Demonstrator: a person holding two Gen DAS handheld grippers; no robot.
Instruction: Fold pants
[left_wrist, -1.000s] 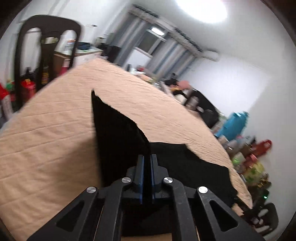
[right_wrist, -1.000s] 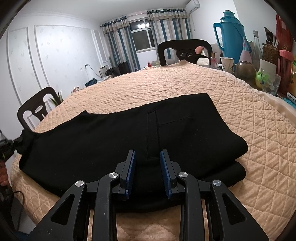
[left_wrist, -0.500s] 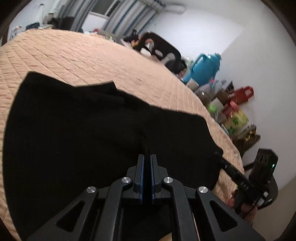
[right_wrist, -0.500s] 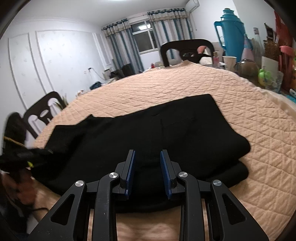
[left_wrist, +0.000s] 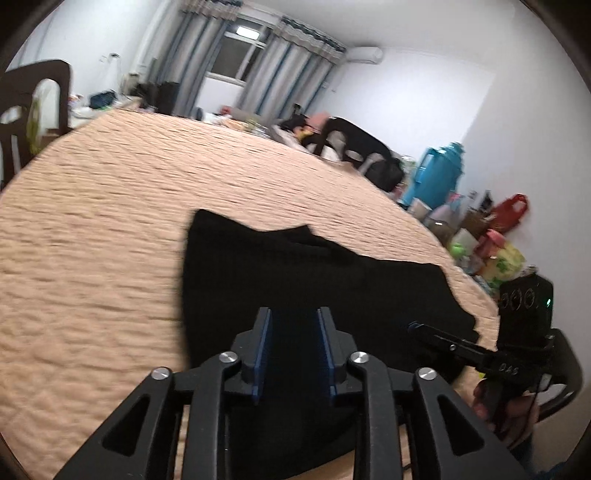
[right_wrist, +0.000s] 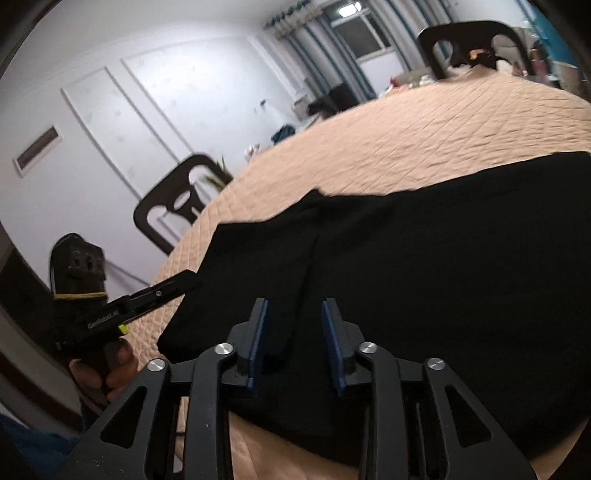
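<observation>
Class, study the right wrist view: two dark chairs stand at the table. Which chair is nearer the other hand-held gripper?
The oval-cutout chair at left, just above the left hand-held gripper; the other chair stands beyond the table's far edge.

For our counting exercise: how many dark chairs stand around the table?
3: one chair at the table's left edge, one chair at its far side, one chair beside the near-left rim. Others may be hidden.

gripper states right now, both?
Left gripper: fingers opening, holding nothing, above the black fabric pants.
Right gripper: fingers opening, holding nothing.
</observation>
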